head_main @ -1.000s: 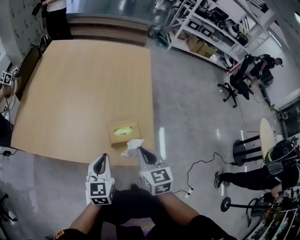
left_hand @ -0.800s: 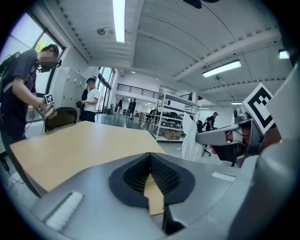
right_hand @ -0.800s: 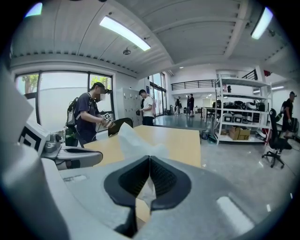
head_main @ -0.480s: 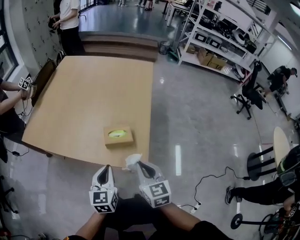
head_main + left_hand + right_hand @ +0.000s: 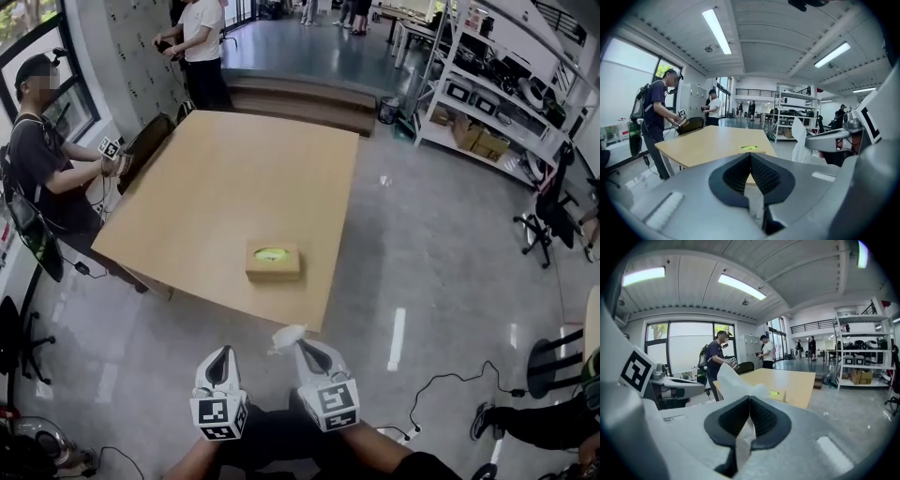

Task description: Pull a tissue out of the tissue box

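The brown tissue box (image 5: 273,262) with a green-rimmed slot sits near the front edge of the wooden table (image 5: 234,178). It also shows far off in the gripper views, tissue box (image 5: 749,148) (image 5: 777,393). My right gripper (image 5: 302,345) is off the table over the floor, shut on a white tissue (image 5: 286,336) that stands up crumpled from its jaws (image 5: 731,380). The tissue is clear of the box. My left gripper (image 5: 222,354) hangs beside it at the left, shut with nothing between its pads (image 5: 750,154).
Two people stand at the table's left side (image 5: 42,159) and far corner (image 5: 202,47). Metal shelves (image 5: 487,103) line the back right, with an office chair (image 5: 553,211) nearby. A cable (image 5: 450,380) lies on the grey floor at the right.
Both grippers have drawn back from the table's edge over the floor, the right one carrying the tissue with it. The box now lies farther ahead of them.
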A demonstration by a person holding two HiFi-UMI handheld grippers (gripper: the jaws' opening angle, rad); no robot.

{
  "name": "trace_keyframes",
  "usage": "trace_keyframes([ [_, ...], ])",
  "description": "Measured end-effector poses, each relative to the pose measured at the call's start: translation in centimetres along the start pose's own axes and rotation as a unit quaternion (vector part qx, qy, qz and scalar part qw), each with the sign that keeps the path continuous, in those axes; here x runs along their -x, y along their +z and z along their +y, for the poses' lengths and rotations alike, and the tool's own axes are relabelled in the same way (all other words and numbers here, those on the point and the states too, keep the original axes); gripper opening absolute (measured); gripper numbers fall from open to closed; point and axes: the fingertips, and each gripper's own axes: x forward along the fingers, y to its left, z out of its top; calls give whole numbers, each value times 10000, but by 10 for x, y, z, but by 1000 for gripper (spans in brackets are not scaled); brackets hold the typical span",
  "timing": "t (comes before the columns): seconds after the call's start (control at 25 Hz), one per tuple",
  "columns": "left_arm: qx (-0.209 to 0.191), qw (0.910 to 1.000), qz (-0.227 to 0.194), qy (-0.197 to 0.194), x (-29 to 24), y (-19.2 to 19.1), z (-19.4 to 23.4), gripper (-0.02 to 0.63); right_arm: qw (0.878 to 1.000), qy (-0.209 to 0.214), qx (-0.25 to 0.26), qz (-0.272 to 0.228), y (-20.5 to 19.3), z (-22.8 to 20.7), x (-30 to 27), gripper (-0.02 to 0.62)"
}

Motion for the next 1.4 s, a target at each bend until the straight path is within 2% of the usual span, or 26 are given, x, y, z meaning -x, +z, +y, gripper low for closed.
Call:
trace_keyframes([
  [0.28,-241,9993,-289,-58,36,11,6,18,9998,-82,150,-108,4,27,16,-2],
  [0.48,-289,9984,-480,-38,70,17,36,18,9996,-215,149,-69,8,64,21,0],
  [0.64,-186,9989,-400,-167,100,3,70,18,9992,-369,124,-51,12,112,23,-2],
  [0.88,-102,9973,-405,-602,129,-8,78,18,9979,-654,17,36,-6,157,42,-2],
  [1.04,-129,9959,-379,-809,141,-21,74,18,9961,-883,-21,27,-15,173,61,-2],
  [1.4,-158,9944,-263,-1011,159,-33,73,18,9932,-1155,-108,74,-31,192,87,-6],
])
